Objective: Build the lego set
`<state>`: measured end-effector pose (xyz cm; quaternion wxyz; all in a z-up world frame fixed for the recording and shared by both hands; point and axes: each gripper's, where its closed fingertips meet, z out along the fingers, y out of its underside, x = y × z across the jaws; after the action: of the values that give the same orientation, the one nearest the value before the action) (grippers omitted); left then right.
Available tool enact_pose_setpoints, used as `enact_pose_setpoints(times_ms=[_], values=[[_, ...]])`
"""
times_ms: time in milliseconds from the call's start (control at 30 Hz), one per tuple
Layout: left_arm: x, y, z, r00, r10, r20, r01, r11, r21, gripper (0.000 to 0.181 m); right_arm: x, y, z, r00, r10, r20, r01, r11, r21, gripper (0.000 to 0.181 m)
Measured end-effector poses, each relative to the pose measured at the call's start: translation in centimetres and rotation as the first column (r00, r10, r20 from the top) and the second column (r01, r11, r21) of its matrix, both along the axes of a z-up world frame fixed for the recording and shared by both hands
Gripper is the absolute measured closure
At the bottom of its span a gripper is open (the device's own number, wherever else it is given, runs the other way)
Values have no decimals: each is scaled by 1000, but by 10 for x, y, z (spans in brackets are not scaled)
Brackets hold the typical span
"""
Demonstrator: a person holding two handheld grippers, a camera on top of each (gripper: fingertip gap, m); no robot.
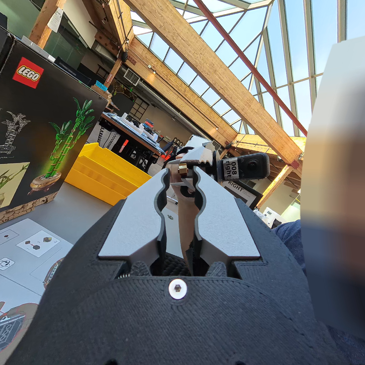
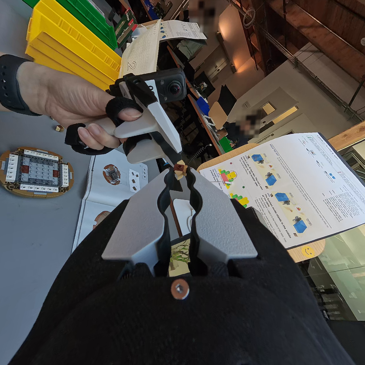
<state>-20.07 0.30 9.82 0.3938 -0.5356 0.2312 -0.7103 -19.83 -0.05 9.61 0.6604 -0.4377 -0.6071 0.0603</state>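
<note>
Lego piece [image 2: 180,170], small brown-and-tan, pinched between right tool [image 2: 179,171] tips and left tool [image 2: 178,155] tips, both clenched on it

Printed writing marks the set box [image 1: 39,126], camera label [image 1: 230,168] and instruction sheet [image 2: 296,189].

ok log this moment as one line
stage: mid-air handling | right gripper: shut on small brown-tan piece | left gripper: tips at piece, grip unclear | round base: on table, untouched
</note>
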Motion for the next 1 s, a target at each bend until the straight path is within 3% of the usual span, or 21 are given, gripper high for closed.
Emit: enact_pose_setpoints(times_ms=[500,600,667,867,1000], values=[[9,-3,-4,1000,-21,-1,21,1000,-12,172,-9,0,-7,1000,11,27,-11,1000,-11,169],[8,-3,-2,1000,-11,7,11,1000,0,172,-4,9,-6,999,-45,26,45,999,-1,151],[4,-2,0,1000,-4,12,4,1000,-2,172,0,9,-8,998,-50,39,51,999,-16,151],[-28,-2,17,998,54,9,-54,998,42,172,31,15,-4,995,-96,-11,95,992,-88,153],[-82,-23,37,983,182,-10,-180,976,126,172,53,24,-5,986,-168,-9,166,980,-110,155]])
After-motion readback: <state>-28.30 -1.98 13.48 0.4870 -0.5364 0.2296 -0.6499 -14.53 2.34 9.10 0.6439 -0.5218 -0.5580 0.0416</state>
